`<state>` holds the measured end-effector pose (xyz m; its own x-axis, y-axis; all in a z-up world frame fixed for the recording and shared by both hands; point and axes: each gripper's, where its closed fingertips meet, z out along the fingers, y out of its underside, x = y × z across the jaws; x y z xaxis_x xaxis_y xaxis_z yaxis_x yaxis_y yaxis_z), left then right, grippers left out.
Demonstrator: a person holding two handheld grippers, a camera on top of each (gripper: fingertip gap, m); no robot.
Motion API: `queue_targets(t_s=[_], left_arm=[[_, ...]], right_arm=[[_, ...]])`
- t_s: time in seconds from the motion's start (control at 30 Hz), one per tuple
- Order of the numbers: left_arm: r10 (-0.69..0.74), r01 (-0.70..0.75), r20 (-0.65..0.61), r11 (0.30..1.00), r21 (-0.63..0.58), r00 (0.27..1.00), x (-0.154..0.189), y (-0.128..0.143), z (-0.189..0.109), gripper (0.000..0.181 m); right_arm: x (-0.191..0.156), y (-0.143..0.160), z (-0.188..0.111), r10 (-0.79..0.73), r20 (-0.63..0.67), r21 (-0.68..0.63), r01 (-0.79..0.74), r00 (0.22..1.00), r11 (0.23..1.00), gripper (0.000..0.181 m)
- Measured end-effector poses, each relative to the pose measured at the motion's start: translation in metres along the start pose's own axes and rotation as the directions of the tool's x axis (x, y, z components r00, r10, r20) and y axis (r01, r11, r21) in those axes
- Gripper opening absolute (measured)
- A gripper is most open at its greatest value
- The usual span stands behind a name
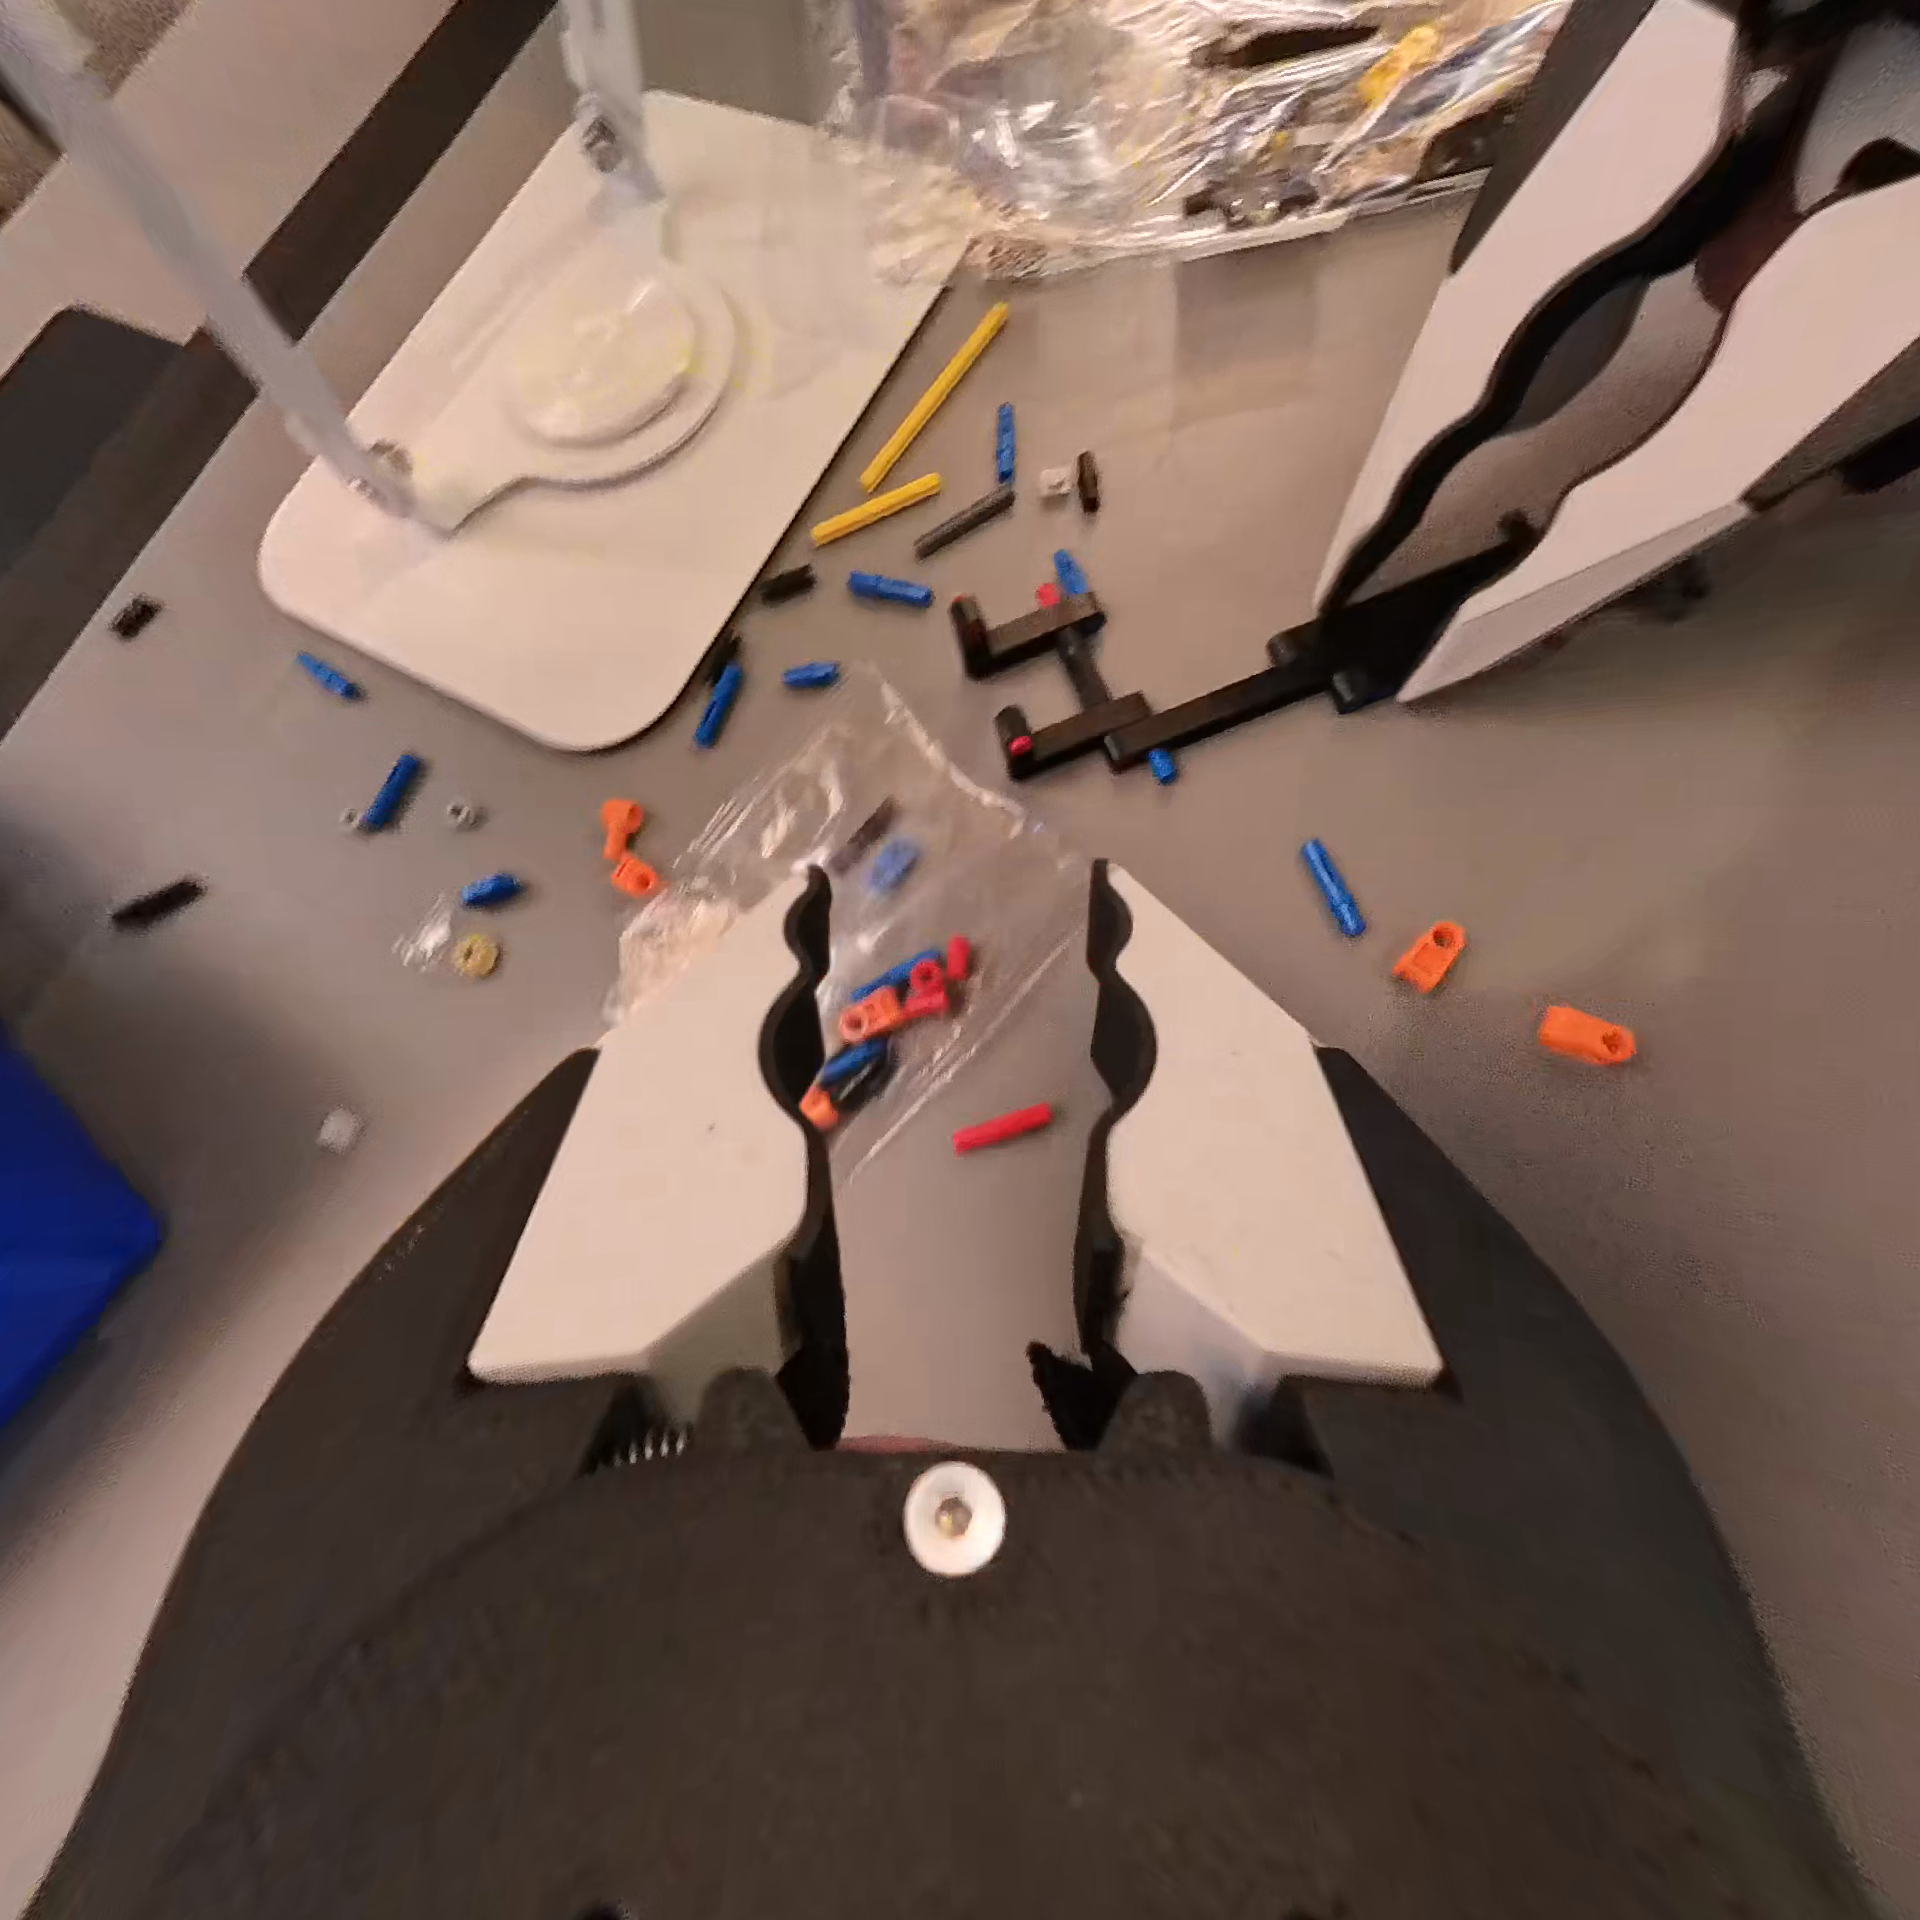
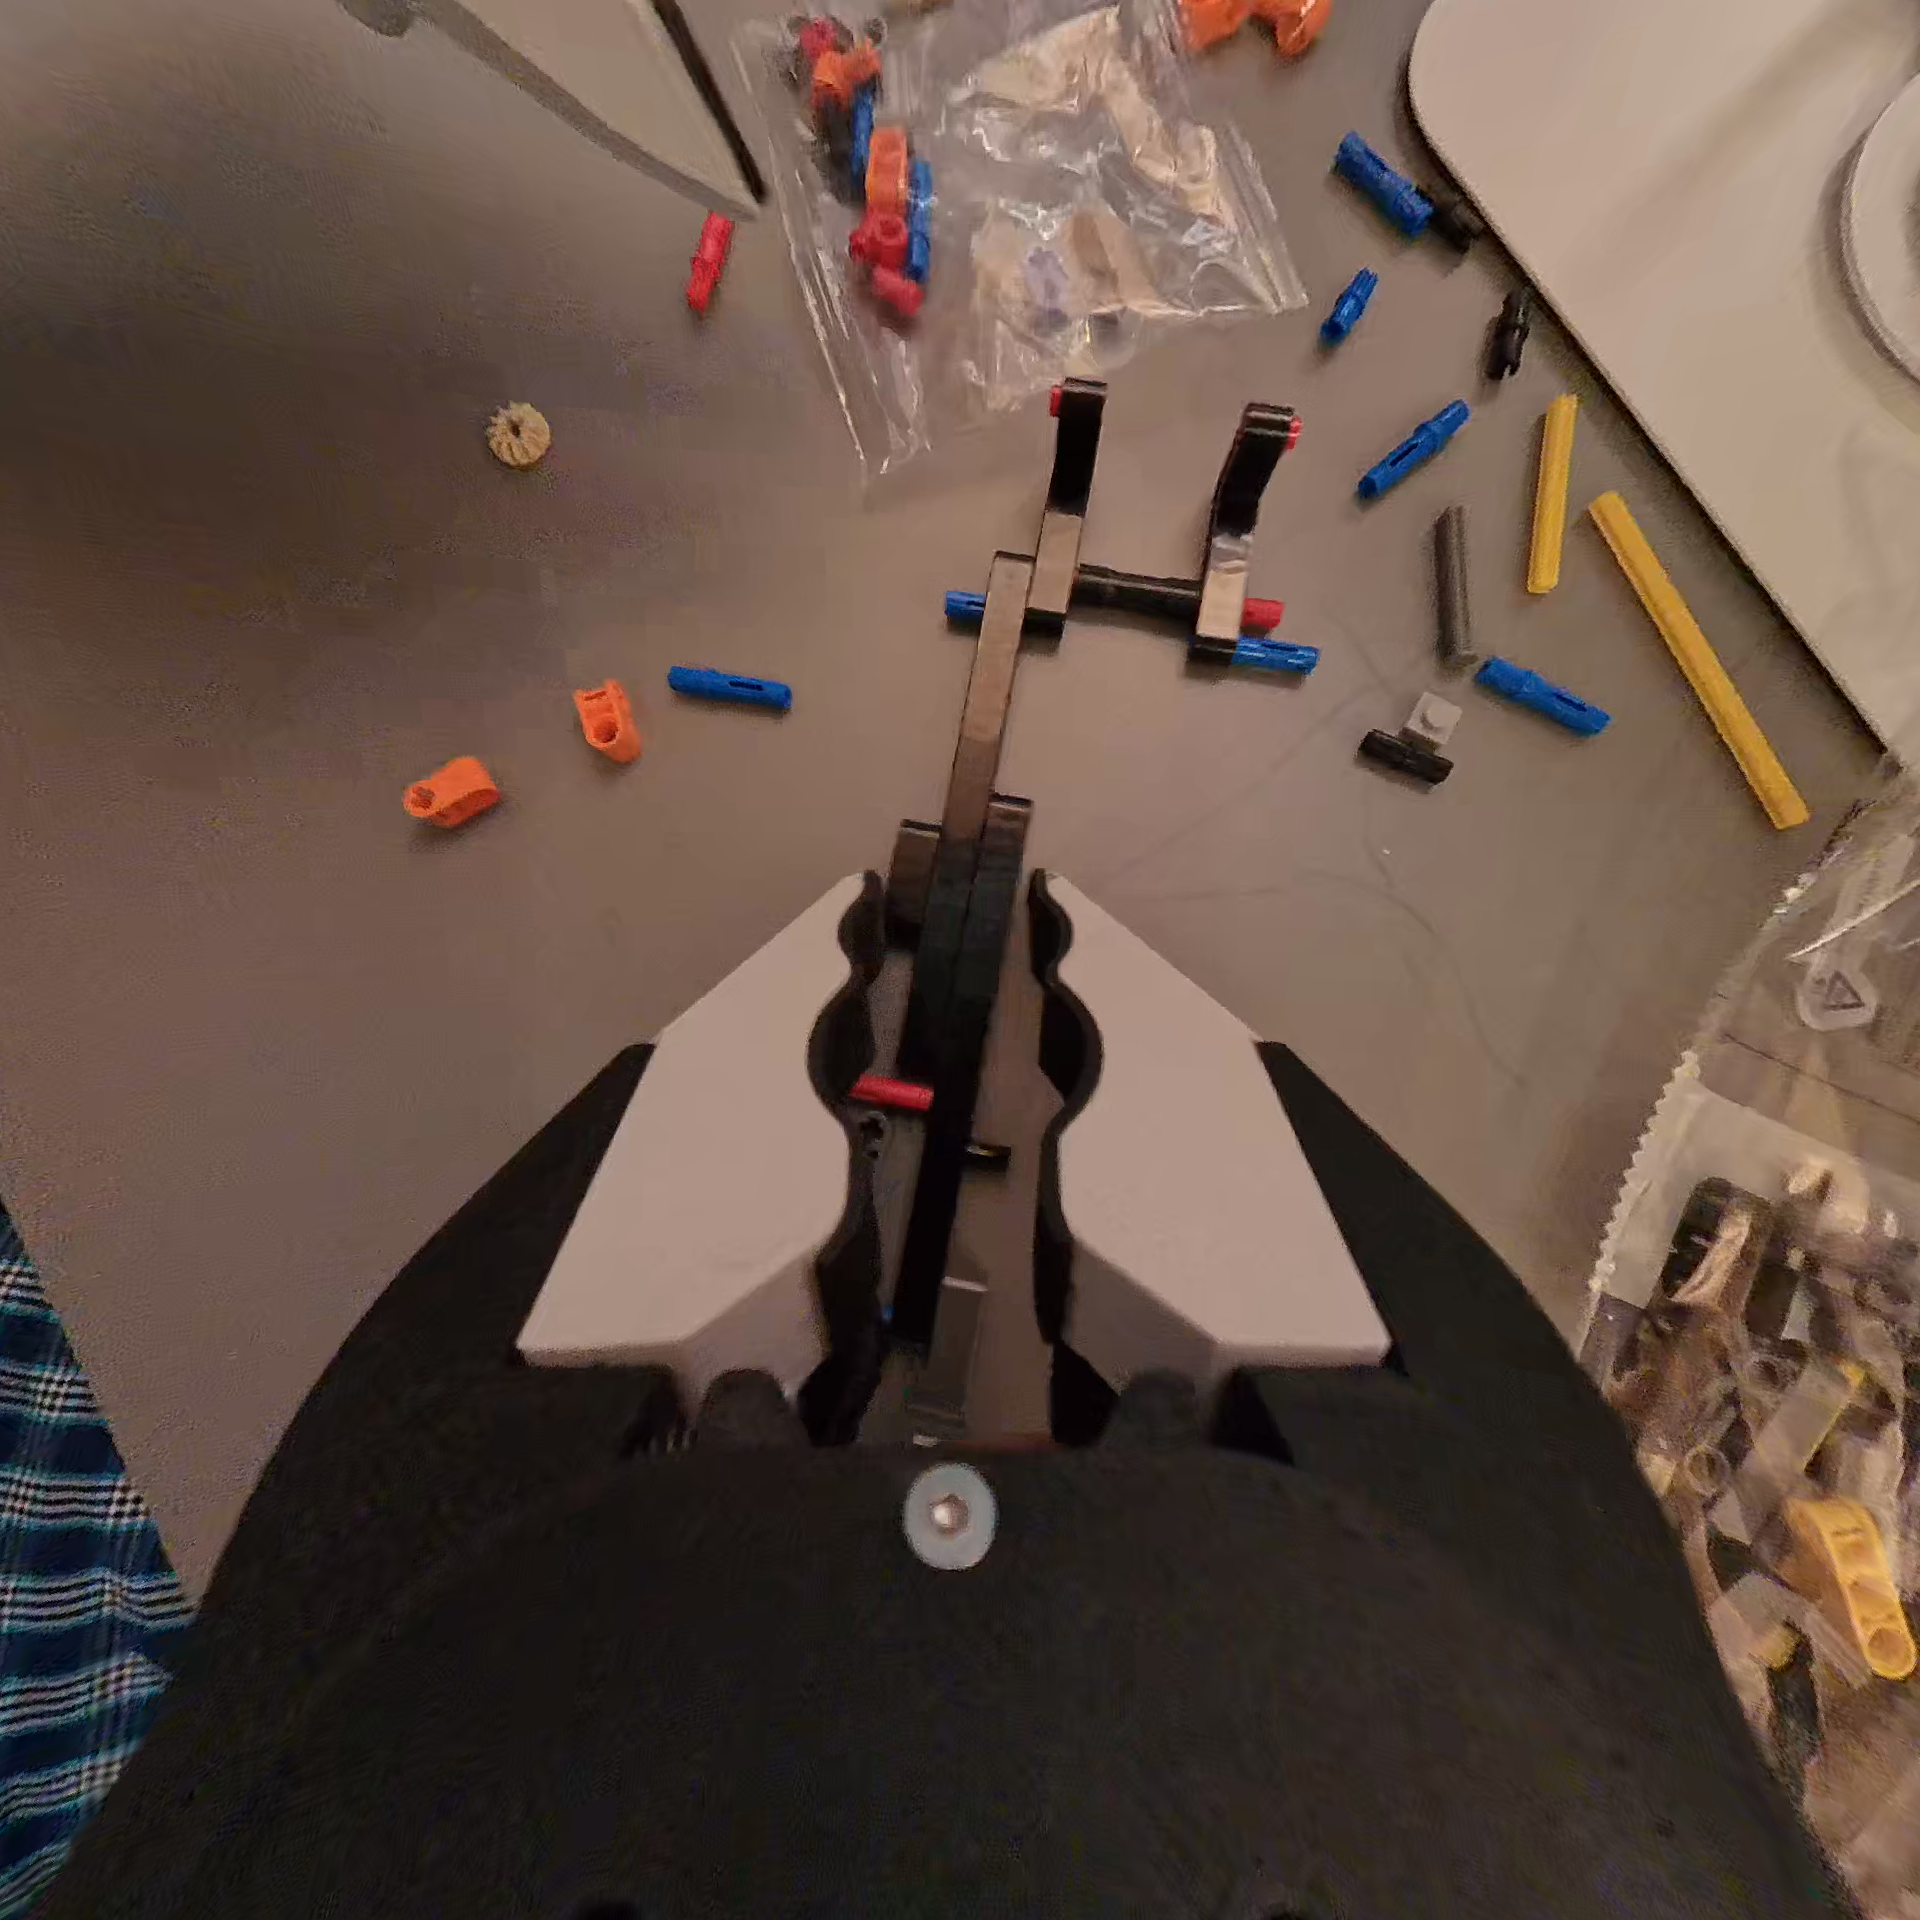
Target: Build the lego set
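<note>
The right gripper (image 2: 956,883) reaches low along the grey table (image 2: 260,520), pinching the near end of the black lego frame (image 2: 997,675). The left gripper (image 1: 956,883) hovers spread over a clear bag of small pieces (image 1: 894,997). Only the right wrist view shows the plaid cloth (image 2: 62,1455).

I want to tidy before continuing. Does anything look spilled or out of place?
Yes. Blue pins and orange connectors lie scattered loose over the grey table, outside the open clear bag. Nothing looks damaged.
</note>
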<state>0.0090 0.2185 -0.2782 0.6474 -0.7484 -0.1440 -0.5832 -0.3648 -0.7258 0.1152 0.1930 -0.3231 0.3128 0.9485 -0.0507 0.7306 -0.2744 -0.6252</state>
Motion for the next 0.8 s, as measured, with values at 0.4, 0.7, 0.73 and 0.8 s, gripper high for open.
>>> queue_targets(t_s=[0.4,0.7,0.73,0.8], left_arm=[[0.134,-0.160,-0.242,0.983,-0.089,0.961,0.039,0.003,0.049,0.029],[0.063,-0.087,-0.276,0.993,-0.076,0.959,0.041,-0.001,0.045,0.007],[0.052,-0.077,-0.267,0.994,-0.084,0.962,0.039,-0.001,0.044,0.007],[0.036,-0.063,-0.264,0.994,-0.094,0.964,0.039,0.000,0.043,0.007]], right_arm=[[-0.006,0.004,-0.008,-0.146,0.184,0.047,0.140,0.972,0.989,0.022],[0.011,-0.005,-0.014,-0.231,0.196,0.068,0.222,0.953,0.973,0.029],[0.014,-0.007,-0.018,-0.234,0.181,0.073,0.224,0.955,0.972,0.034],[0.019,-0.008,-0.025,-0.227,0.154,0.078,0.217,0.962,0.973,0.043]])
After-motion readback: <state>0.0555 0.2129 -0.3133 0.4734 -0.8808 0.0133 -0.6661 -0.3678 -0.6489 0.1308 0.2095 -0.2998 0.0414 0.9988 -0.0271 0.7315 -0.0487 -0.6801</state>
